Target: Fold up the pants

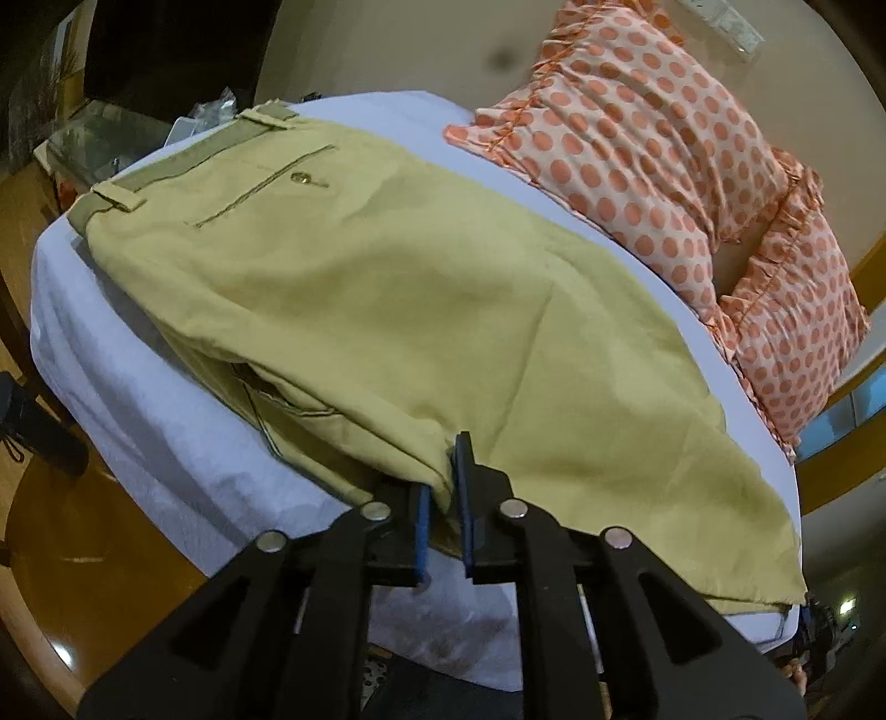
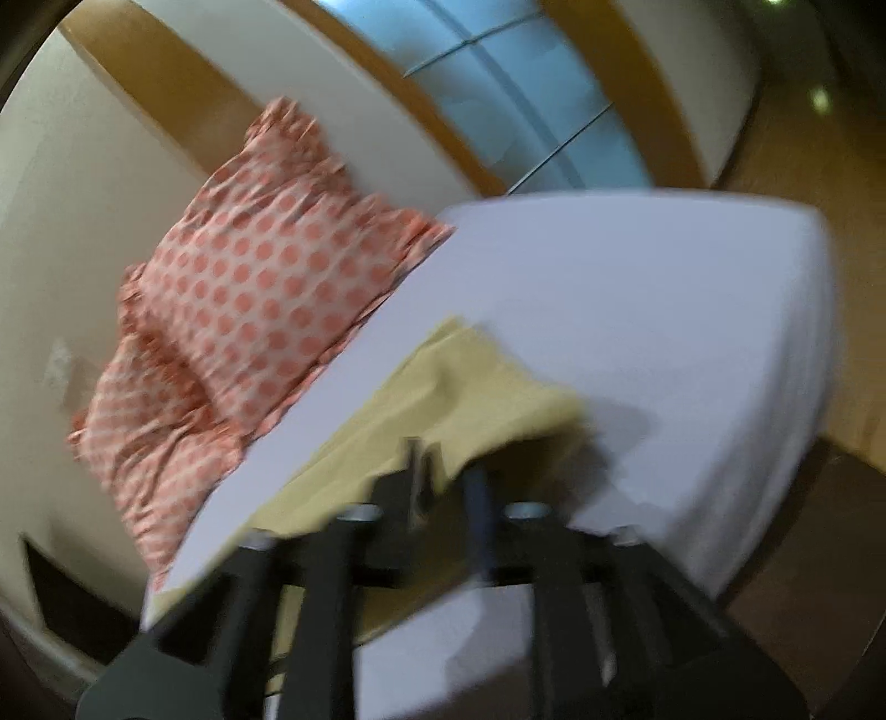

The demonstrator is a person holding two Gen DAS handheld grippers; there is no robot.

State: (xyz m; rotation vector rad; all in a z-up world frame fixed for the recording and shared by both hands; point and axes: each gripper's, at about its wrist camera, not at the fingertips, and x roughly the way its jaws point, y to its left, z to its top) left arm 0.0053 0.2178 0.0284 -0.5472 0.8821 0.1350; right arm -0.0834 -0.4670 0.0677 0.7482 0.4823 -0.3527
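near edge of the khaki pants (image 1: 387, 310) is pinched in the closed left claw (image 1: 443, 498). a lifted pants fold is gripped by the right claw (image 2: 448, 493), view blurred. pants are spread on the white bed (image 1: 138, 387); polka-dot pillows (image 1: 664, 166) are seen beyond.

I'm in a bedroom at home: a bed (image 1: 138, 387) with a white sheet lies before me, and two pillows (image 1: 653, 166) in peach polka-dot covers with ruffled edges lean against a cream wall (image 1: 387, 50) along its far side. A wooden frame (image 2: 421, 72) runs around a blue glass pane (image 2: 498, 94) beyond the bed. The floor (image 1: 72, 531) is polished wood. Off one end of the bed stands a cluttered side table (image 1: 99, 144), its contents too small for me to tell
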